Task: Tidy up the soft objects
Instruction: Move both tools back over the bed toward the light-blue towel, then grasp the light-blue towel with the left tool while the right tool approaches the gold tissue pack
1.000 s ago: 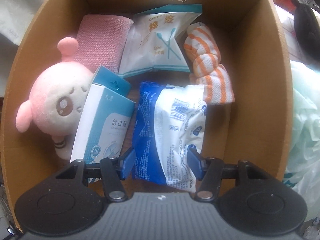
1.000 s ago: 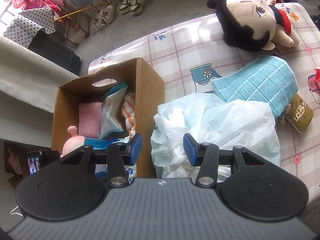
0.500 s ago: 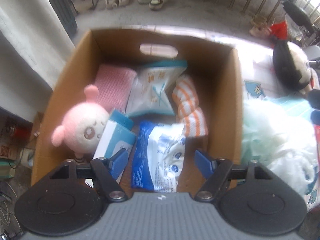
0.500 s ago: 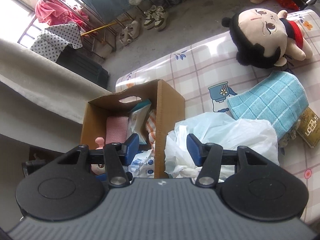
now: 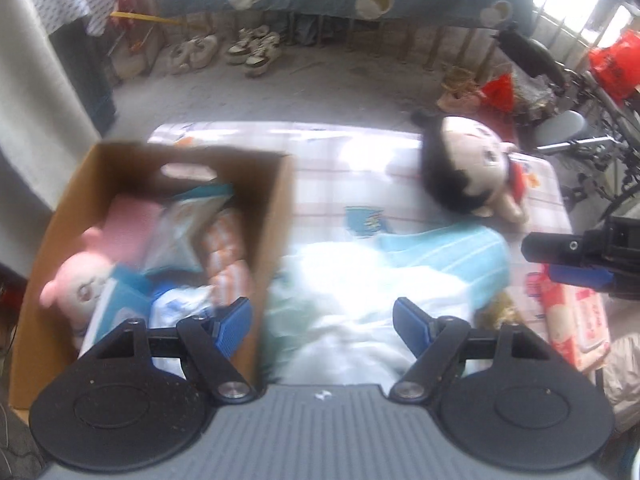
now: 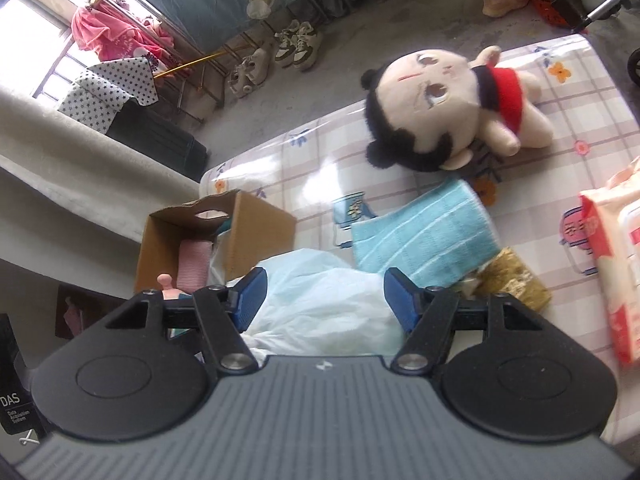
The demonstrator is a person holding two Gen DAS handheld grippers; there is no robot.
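A brown cardboard box point(image 5: 272, 216) stands open at the table's left end, holding a pink plush point(image 5: 82, 286), a pink rolled cloth point(image 5: 128, 220), an orange-striped cloth point(image 5: 228, 248) and packets. Just beside its right wall lies a crumpled pale plastic bag point(image 6: 320, 300). A folded turquoise towel point(image 6: 424, 236) touches the bag. A black-haired doll point(image 6: 440, 112) lies on its side beyond the towel.

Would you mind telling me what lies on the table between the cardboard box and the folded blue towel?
A crumpled white plastic bag fills that stretch, lying against the cardboard box and overlapping the blue towel; the right wrist view shows it most clearly.
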